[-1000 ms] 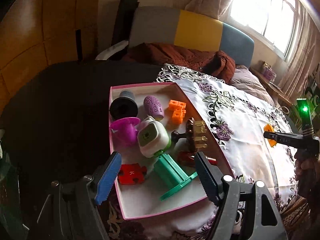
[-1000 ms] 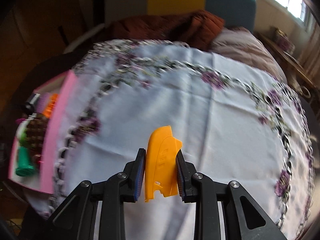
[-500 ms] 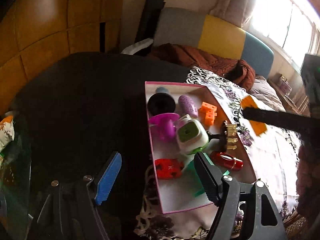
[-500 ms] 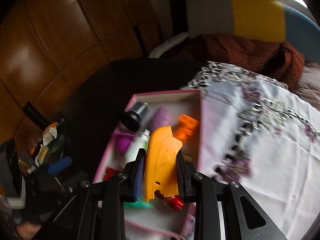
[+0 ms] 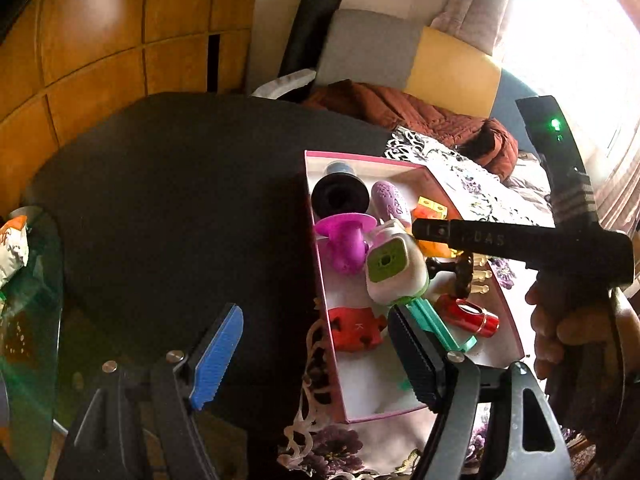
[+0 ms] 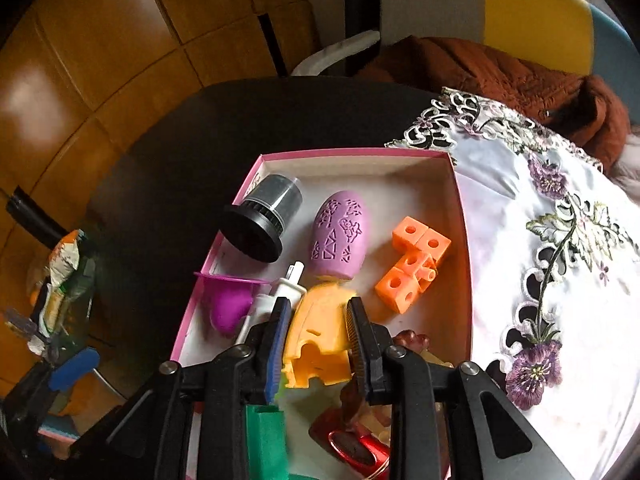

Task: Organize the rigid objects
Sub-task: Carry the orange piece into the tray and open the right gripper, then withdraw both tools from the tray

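Orange plastic piece [image 6: 320, 340] sits between my right gripper's [image 6: 319, 344] fingers, over the pink box [image 6: 352, 154]. Whether the pads still press it I cannot tell, since a slight gap seems to show on each side (the picture is soft there). Its lower end has a notch; its top is hidden by motion blur. Beyond it lie a purple egg [image 6: 340, 236], orange cubes [image 6: 414, 264] and a black cap [image 6: 260, 224]. My left gripper [image 5: 316, 354] stands wide and empty above the dark table [image 5: 180, 200]; its right finger [image 5: 416, 360] covers part of the green piece [image 5: 436, 324].
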The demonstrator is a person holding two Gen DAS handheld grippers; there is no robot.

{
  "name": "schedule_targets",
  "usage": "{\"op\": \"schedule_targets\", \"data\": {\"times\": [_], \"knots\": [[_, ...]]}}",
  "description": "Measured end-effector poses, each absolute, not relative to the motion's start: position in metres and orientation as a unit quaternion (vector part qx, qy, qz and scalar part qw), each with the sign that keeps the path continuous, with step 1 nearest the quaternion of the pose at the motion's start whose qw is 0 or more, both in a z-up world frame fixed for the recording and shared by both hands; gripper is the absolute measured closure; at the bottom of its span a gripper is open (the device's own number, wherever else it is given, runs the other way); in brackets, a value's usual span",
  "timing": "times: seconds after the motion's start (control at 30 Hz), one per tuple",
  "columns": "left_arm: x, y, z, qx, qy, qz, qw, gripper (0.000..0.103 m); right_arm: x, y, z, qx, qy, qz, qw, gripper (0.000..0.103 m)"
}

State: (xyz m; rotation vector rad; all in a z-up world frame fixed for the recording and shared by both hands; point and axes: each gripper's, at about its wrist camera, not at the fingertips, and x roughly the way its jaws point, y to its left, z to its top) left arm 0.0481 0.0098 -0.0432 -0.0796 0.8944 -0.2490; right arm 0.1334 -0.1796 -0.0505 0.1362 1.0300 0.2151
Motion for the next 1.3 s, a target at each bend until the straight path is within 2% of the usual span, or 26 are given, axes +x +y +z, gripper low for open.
{"op": "schedule_targets", "data": {"times": [0.13,0.27,0.5,0.63,0.77,1.0,1.07,1.3], "knots": [[0.049,0.011,-0.043,-0.037,0.432,-0.114,0.894,0.027,0.131,-0.182,-0.049,0.077,0.489,0.106,0.863,0.067],[0.048,0.011,-0.042,-0.033,0.432,-0.109,0.895,0.027,0.128,-0.180,-0.046,0.077,0.484,0.113,0.864,0.052],[0.044,0.010,-0.037,-0.026,0.427,-0.101,0.898,0.027,0.113,-0.178,-0.036,0.072,0.468,0.115,0.873,0.044],[0.039,0.009,-0.031,-0.021,0.415,-0.082,0.906,0.027,0.098,-0.179,-0.024,0.059,0.444,0.105,0.888,0.030],[0.031,0.007,-0.023,-0.010,0.393,-0.059,0.917,0.027,0.075,-0.182,-0.011,0.042,0.413,0.078,0.907,0.023],[0.015,-0.004,-0.007,-0.010,0.360,-0.046,0.932,0.025,0.031,-0.193,-0.004,0.038,0.372,0.019,0.927,0.019],[0.012,-0.006,-0.004,-0.010,0.356,-0.033,0.934,0.021,0.025,-0.198,-0.005,0.046,0.371,0.012,0.928,0.019],[0.006,-0.010,-0.001,-0.014,0.351,-0.014,0.936,0.021,0.009,-0.206,-0.013,0.052,0.372,-0.005,0.927,0.019]]}}
